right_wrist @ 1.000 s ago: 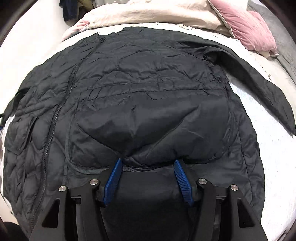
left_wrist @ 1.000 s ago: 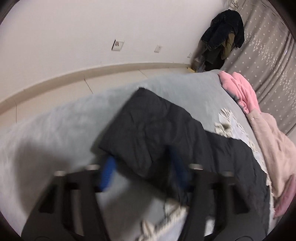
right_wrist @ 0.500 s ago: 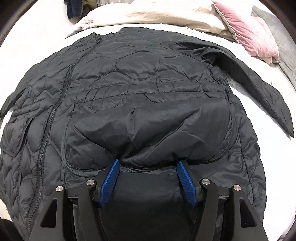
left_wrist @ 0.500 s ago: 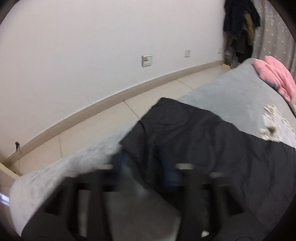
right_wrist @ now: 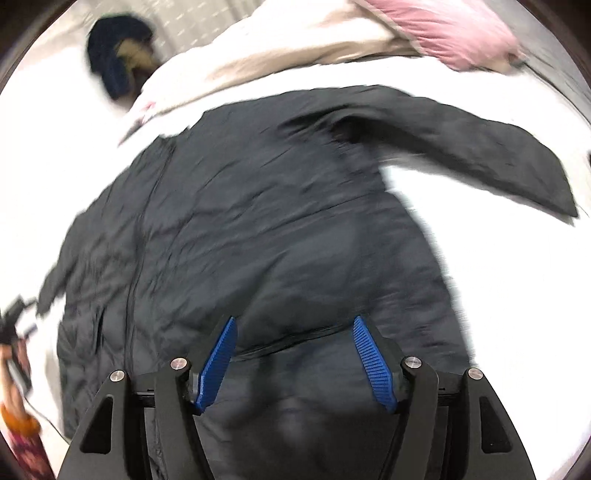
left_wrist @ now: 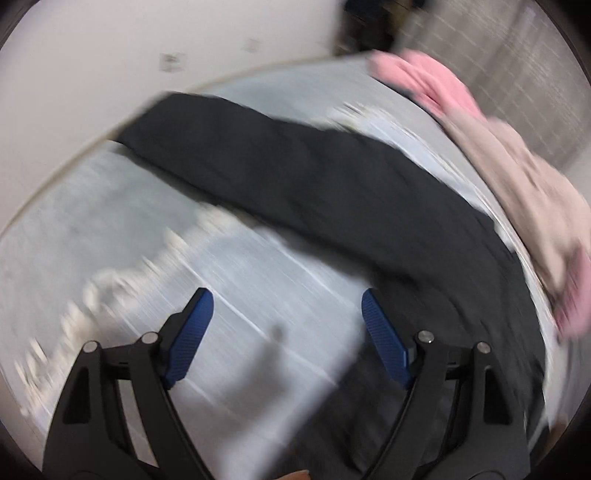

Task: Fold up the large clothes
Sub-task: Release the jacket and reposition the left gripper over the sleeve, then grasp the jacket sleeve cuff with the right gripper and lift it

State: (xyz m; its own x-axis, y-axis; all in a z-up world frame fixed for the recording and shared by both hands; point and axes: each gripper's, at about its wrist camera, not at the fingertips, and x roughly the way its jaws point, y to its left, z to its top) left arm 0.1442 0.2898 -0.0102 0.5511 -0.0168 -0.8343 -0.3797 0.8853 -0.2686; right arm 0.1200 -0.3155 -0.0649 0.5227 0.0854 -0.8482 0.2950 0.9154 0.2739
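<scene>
A large black quilted jacket [right_wrist: 266, 236] lies spread front-up on the bed, zipper running down its left side, one sleeve [right_wrist: 480, 147] stretched out to the right. My right gripper [right_wrist: 293, 328] is open and empty, hovering above the jacket's near part. In the left wrist view the jacket's other sleeve [left_wrist: 295, 177] lies stretched across the grey bedding. My left gripper [left_wrist: 284, 306] is open and empty above the bedding, just left of the jacket's body. Both views are motion-blurred.
A beige quilt [right_wrist: 280, 48] and pink pillow [right_wrist: 454, 33] lie along the far side of the bed; they show in the left wrist view [left_wrist: 517, 177] at right. The grey blanket [left_wrist: 110, 214] has a white fringe. Dark clothes [right_wrist: 118, 55] hang beyond the bed. A curtain [left_wrist: 517, 66] hangs behind.
My left gripper has let go of the sleeve and swung back over the bedding, jaws now wide open. My right gripper has pulled up and away from the jacket, which it had pressed against.
</scene>
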